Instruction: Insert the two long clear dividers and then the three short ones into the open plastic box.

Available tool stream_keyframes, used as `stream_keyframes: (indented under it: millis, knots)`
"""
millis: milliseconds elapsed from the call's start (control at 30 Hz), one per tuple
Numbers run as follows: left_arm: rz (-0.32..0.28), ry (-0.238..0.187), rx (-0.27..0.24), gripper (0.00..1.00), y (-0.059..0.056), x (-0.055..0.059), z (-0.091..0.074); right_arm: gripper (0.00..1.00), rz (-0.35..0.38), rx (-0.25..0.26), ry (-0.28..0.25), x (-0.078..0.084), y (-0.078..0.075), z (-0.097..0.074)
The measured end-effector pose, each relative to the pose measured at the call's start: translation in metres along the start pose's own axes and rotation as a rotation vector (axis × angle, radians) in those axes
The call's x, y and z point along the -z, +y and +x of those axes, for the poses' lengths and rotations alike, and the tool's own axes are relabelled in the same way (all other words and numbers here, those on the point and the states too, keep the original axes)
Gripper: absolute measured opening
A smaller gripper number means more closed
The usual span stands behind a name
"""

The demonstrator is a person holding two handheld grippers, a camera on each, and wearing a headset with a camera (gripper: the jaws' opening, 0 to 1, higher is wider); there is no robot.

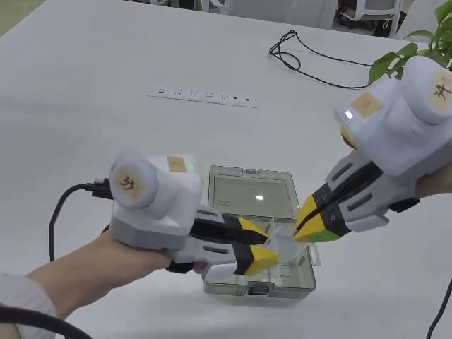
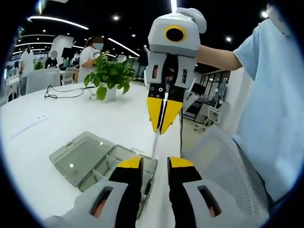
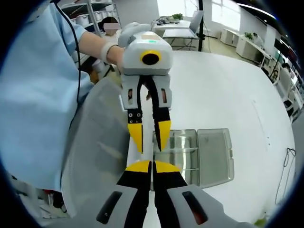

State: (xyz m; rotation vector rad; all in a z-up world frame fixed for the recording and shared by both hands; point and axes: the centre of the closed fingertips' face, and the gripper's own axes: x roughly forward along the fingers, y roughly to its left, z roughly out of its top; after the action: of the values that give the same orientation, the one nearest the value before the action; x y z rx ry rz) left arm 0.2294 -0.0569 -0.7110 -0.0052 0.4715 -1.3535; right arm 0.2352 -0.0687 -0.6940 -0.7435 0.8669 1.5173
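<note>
A thin clear plastic divider (image 1: 286, 241) was gripped tightly between the yellow-tipped jaws of the right gripper (image 1: 305, 224). It was held just above the open translucent grey plastic box (image 1: 233, 288), which was set on the white table (image 1: 106, 127). The left gripper (image 1: 264, 244) was seen released, its jaws spread apart close beside the divider.

**Head view:** close above and behind the left gripper (image 1: 263, 242) and right gripper (image 1: 298, 234), looking forward and down.
**Left gripper view:** low along its own jaws, facing the right gripper (image 2: 163, 128) head-on, near.
**Right gripper view:** the reverse, facing the left gripper (image 3: 149, 148).
All three views share the open plastic box (image 1: 289, 286) below the tips. The head and left gripper views share the clear divider (image 1: 286, 244).
</note>
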Motion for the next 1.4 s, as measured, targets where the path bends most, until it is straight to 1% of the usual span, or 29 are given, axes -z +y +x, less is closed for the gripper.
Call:
stream_keyframes:
  millis: [33,100,133,167,200,233,267,300,367,400,433,500,533,567,600,633,800,900,933,1100,1167,1300,1367,1400]
  knots:
    - [0.002,0.0,-0.011,0.2,0.002,0.001,-0.001,0.02,0.007,0.003,0.009,0.003,-0.002,-0.001]
    - [-0.011,0.008,-0.035,0.28,0.006,0.004,-0.004,0.02,0.021,0.035,0.032,0.012,-0.011,-0.003]
    - [-0.011,0.012,-0.053,0.34,0.009,0.006,-0.006,0.02,0.02,0.036,0.047,0.016,-0.011,-0.003]
    - [-0.015,0.017,-0.06,0.38,0.01,0.008,-0.007,0.02,0.022,0.051,0.057,0.019,-0.013,-0.003]
    - [-0.02,0.019,-0.074,0.42,0.013,0.009,-0.009,0.02,0.029,0.052,0.073,0.025,-0.015,-0.001]
    - [-0.021,0.019,-0.082,0.47,0.014,0.01,-0.01,0.02,0.028,0.053,0.081,0.028,-0.016,0.0]
    - [-0.027,0.024,-0.093,0.51,0.016,0.012,-0.011,0.02,0.023,0.066,0.095,0.031,-0.019,0.001]
    - [-0.036,0.026,-0.113,0.58,0.019,0.013,-0.012,0.02,0.024,0.067,0.104,0.033,-0.02,0.002]
    - [-0.042,0.032,-0.149,0.68,0.025,0.017,-0.015,0.02,0.022,0.079,0.123,0.038,-0.024,0.004]
    - [-0.05,0.04,-0.161,0.74,0.027,0.019,-0.016,0.02,0.014,0.081,0.136,0.042,-0.027,0.005]
    - [-0.049,0.039,-0.172,0.8,0.028,0.02,-0.017,0.02,0.014,0.085,0.145,0.045,-0.03,0.007]
    - [-0.065,0.049,-0.211,0.92,0.034,0.025,-0.021,0.02,0.014,0.089,0.166,0.049,-0.031,0.01]
    - [-0.073,0.055,-0.242,0.99,0.038,0.027,-0.024,0.02,0.01,0.094,0.174,0.051,-0.032,0.011]
    - [-0.074,0.071,-0.276,0.99,0.043,0.032,-0.028,0.02,0.023,0.099,0.18,0.053,-0.033,0.013]
    - [-0.065,0.064,-0.259,1.0,0.042,0.032,-0.028,0.02,0.026,0.094,0.182,0.053,-0.032,0.014]
    - [-0.087,0.063,-0.268,1.0,0.044,0.034,-0.031,0.02,0.027,0.098,0.182,0.055,-0.033,0.016]
    - [-0.095,0.062,-0.278,1.0,0.044,0.039,-0.037,0.02,0.032,0.091,0.2,0.057,-0.033,0.022]
    - [-0.105,0.054,-0.281,1.0,0.043,0.039,-0.037,0.02,0.036,0.087,0.199,0.057,-0.034,0.025]
    - [-0.107,0.055,-0.282,1.0,0.043,0.04,-0.037,0.02,0.033,0.086,0.201,0.059,-0.036,0.026]
    - [-0.113,0.054,-0.279,1.0,0.041,0.042,-0.037,0.02,0.031,0.078,0.219,0.062,-0.036,0.029]
    - [-0.118,0.051,-0.279,0.99,0.041,0.042,-0.037,0.02,0.035,0.077,0.214,0.063,-0.038,0.03]
    - [-0.121,0.057,-0.278,0.98,0.041,0.046,-0.037,0.02,0.039,0.067,0.217,0.063,-0.036,0.032]
    - [-0.126,0.051,-0.281,0.97,0.041,0.045,-0.038,0.02,0.03,0.069,0.22,0.065,-0.038,0.033]
    - [-0.127,0.052,-0.282,0.97,0.041,0.046,-0.038,0.02,0.038,0.063,0.22,0.065,-0.036,0.034]
